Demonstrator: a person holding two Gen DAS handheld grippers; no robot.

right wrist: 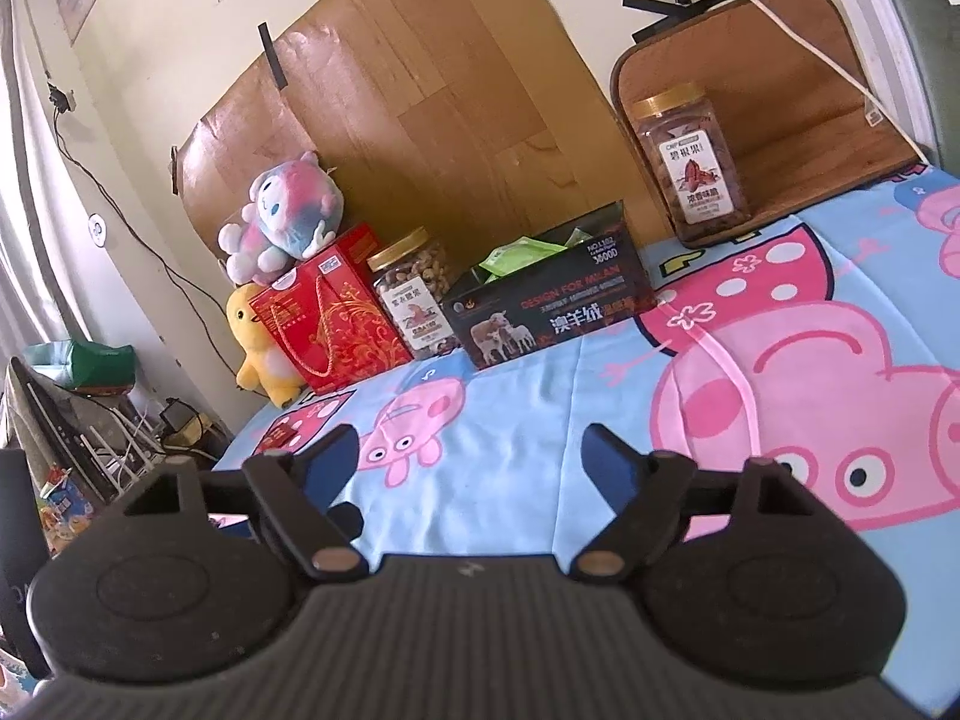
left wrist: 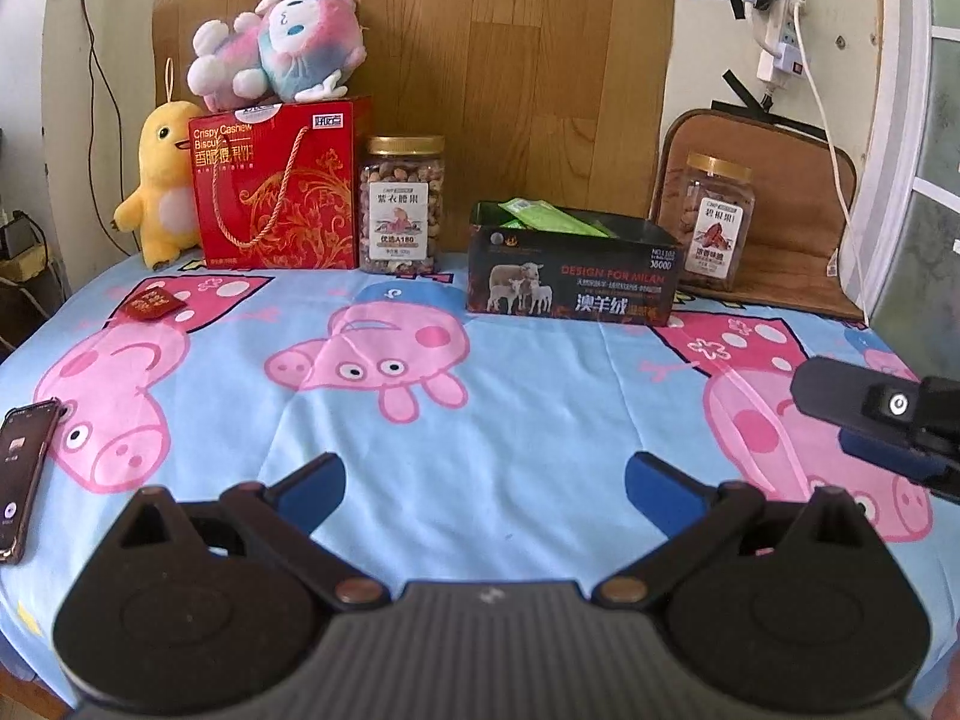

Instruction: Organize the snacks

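A black open box (left wrist: 570,267) (right wrist: 549,300) with green snack packets (left wrist: 540,213) (right wrist: 516,255) inside stands at the back of the cartoon-print table. Left of it are a gold-lidded nut jar (left wrist: 401,207) (right wrist: 417,300) and a red cashew biscuit gift box (left wrist: 279,192) (right wrist: 327,324). A second nut jar (left wrist: 717,222) (right wrist: 690,168) stands to the box's right. A small red packet (left wrist: 153,305) (right wrist: 285,435) lies at the far left. My left gripper (left wrist: 483,471) and right gripper (right wrist: 473,444) hover open above the cloth near the front, both with nothing between the jaws.
A phone (left wrist: 21,468) lies at the table's left edge. A yellow plush (left wrist: 159,192) stands beside the gift box and a pink-blue plush (left wrist: 279,51) sits on top of it. A brown cushion (left wrist: 798,192) leans behind the right jar; a white cable (left wrist: 834,168) hangs there.
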